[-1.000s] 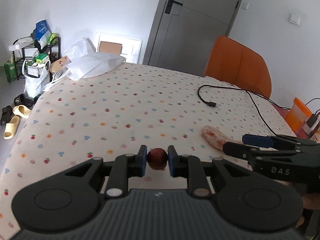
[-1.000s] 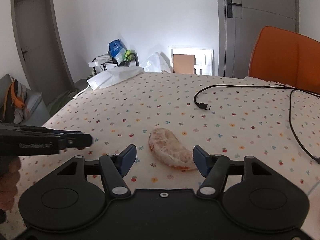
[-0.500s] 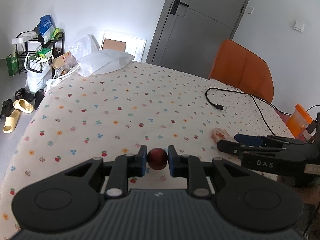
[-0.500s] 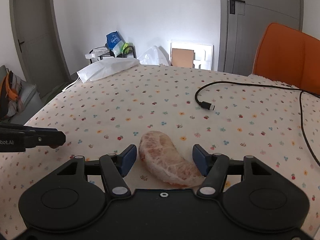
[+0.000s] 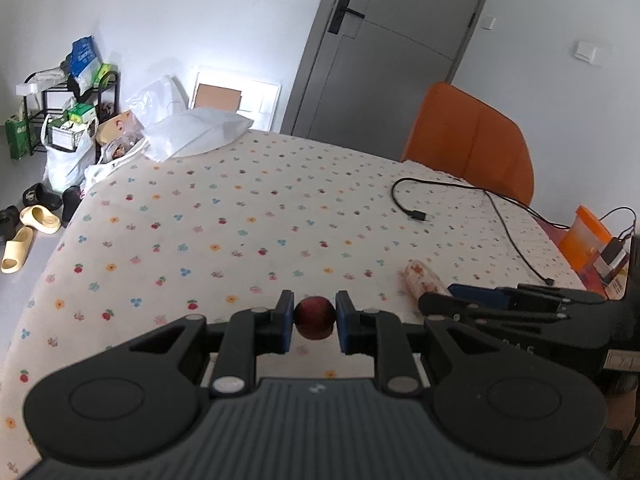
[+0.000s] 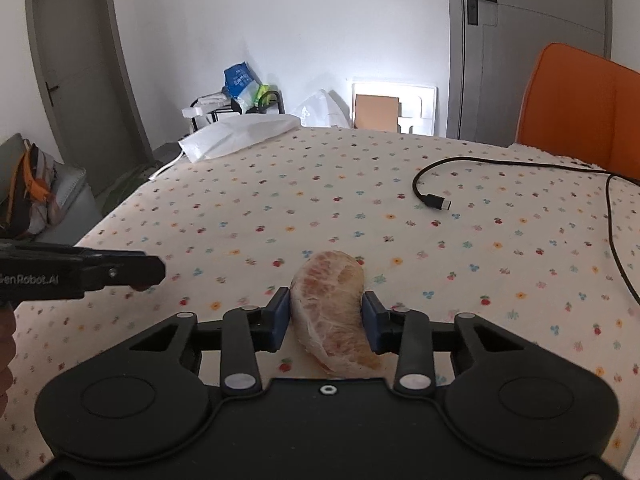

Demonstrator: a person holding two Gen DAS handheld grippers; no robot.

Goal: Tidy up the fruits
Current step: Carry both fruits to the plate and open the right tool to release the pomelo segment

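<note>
My left gripper is shut on a small dark red fruit and holds it above the flower-print tablecloth. My right gripper has its blue pads against both sides of a peeled pomelo segment that lies on the cloth. In the left wrist view the segment's far end shows past the right gripper. In the right wrist view the left gripper reaches in from the left.
A black USB cable lies on the cloth to the right. A white plastic bag sits at the far left corner. An orange chair stands behind the table. An orange container is at the right edge.
My right gripper has moved forward around the pomelo segment and closed its jaws onto it. My left gripper still holds the red fruit and has risen a little.
</note>
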